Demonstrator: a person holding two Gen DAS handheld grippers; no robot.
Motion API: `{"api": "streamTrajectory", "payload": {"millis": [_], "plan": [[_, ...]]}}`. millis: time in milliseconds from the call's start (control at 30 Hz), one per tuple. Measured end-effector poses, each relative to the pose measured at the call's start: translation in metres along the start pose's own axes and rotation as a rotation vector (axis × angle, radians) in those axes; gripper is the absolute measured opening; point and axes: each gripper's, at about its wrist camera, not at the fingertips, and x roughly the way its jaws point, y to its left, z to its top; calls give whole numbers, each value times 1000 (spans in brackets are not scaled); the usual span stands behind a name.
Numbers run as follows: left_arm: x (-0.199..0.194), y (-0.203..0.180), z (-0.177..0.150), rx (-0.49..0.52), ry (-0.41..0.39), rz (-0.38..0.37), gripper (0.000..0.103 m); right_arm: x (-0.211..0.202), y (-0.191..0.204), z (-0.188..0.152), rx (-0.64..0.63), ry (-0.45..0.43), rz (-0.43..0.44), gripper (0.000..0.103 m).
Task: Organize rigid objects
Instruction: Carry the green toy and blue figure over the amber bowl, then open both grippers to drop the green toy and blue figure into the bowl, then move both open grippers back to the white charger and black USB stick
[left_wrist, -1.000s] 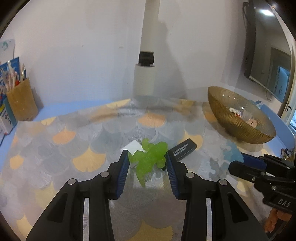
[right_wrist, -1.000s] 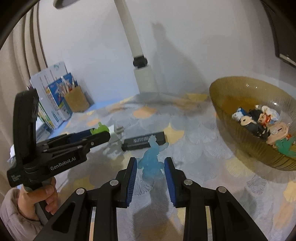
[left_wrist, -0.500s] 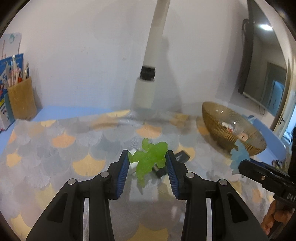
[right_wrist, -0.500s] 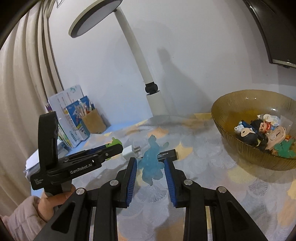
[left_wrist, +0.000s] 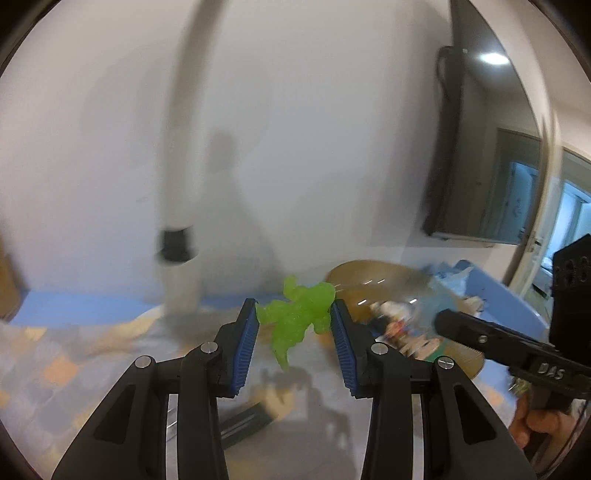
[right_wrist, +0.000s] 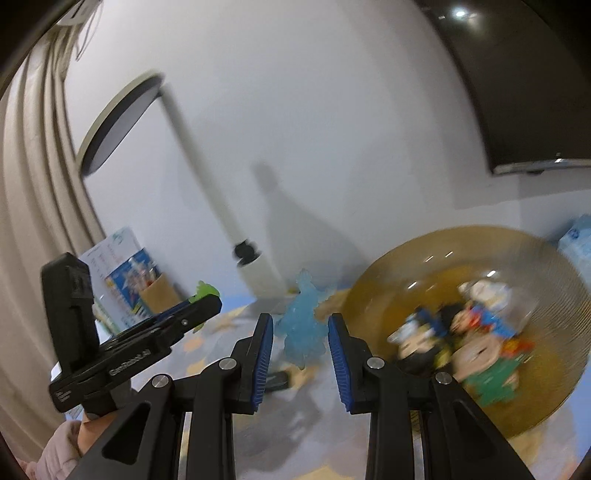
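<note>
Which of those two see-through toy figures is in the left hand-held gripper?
The green figure, clamped between the left hand-held gripper pads. The blue figure sits in the right hand-held gripper.

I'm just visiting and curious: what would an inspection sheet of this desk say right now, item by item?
Surface: table under a scale-patterned cloth.
Job's things: green figure and blue figure, both lifted; amber bowl holding small toys.
Clutter: black bar on the cloth; pen holder with booklets.
Grippers: left gripper clamps the green figure; right gripper clamps the blue one.
Cables: nothing seen.
Surroundings: lamp, curtain, wall screen.
</note>
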Motion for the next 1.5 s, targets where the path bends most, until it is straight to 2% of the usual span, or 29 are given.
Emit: {"api": "streamTrajectory", "payload": {"millis": [233,533,600,633,667,700,733,767,833,967,1200,1500], "plan": [[40,-48,28,46,9,-72,37,-19,-48,34,32,-25,-100,30],[87,-74,39,48,67,-138,37,-30,-101,43,107,-7,-188,30],[94,-77,38,57,105,-192,39,-29,-109,43,120,8,-190,30],[98,-80,36,69,134,-197,47,-28,-113,42,127,21,-182,30],[104,-82,34,76,156,-185,76,-27,-115,42,129,29,-172,39],[106,-83,31,80,181,-183,100,-26,-116,41,118,44,-167,71],[107,-83,28,78,179,-192,103,-24,-114,40,107,50,-175,90],[106,-83,26,79,171,-194,102,-24,-112,39,89,56,-192,103],[104,-81,24,80,154,-160,102,-27,-107,37,57,40,-205,103],[100,-72,27,72,169,-129,102,-29,-107,36,93,41,-207,103],[71,-43,31,80,160,-59,102,-33,-97,39,118,25,-202,103],[19,36,33,21,156,111,102,-16,-41,50,97,16,-138,103]]}}
